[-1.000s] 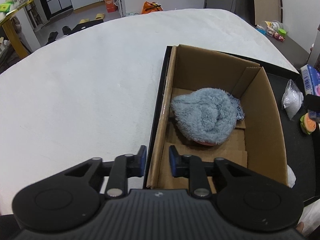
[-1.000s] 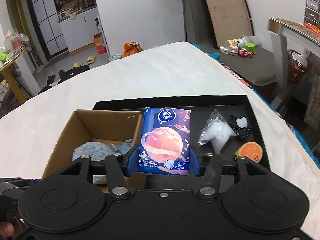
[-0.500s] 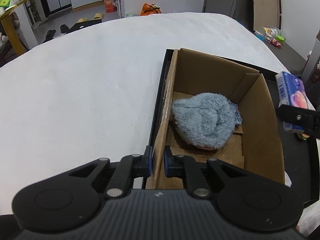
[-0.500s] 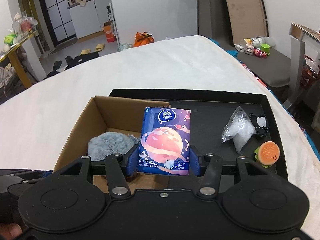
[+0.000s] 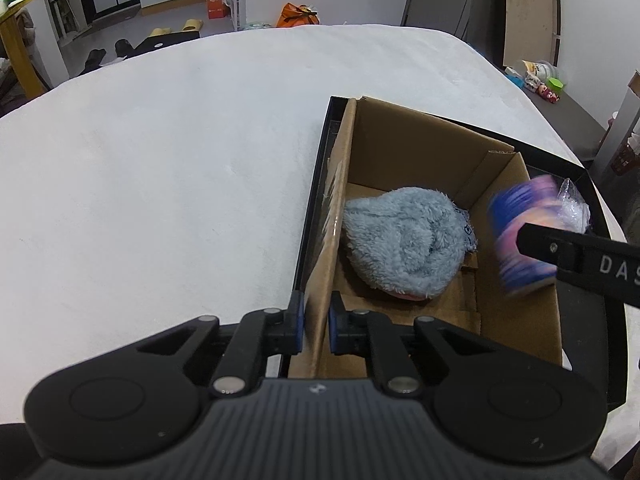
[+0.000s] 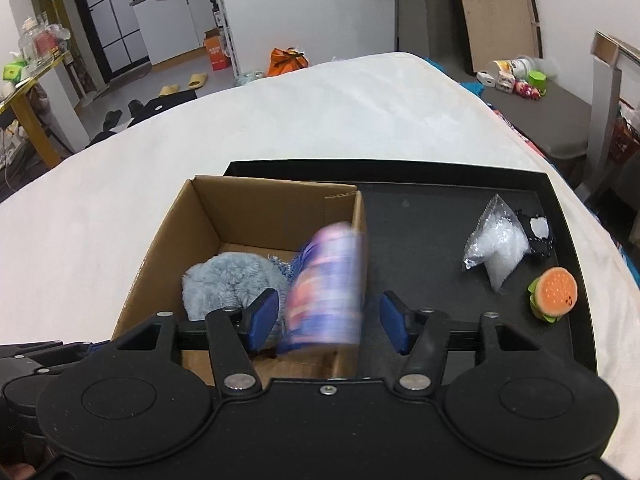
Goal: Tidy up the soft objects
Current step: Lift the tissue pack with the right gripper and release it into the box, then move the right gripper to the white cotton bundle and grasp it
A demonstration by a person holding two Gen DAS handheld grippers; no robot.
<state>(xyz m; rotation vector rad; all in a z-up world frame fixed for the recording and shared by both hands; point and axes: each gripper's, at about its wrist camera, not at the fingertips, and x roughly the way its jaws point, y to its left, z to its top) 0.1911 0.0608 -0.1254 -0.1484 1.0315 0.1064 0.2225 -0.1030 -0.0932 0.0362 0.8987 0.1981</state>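
Orange bag on floor; yellow slippers nearby.

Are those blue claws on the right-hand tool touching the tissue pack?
Apart. In the right wrist view the right gripper has its jaws opening, with visible gaps on both sides of the blurred tissue pack over the cardboard box.

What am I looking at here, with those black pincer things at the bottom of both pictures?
No robot: a person holds a two-finger gripper in each hand, with a camera on each. The left gripper is shut on the wall of the brown cardboard box, steadying it. The right gripper is opening, and the blurred blue and pink tissue pack drops into the box beside a fluffy grey-blue cloth. On the black tray lie a clear bag of white filling and a burger-shaped toy.
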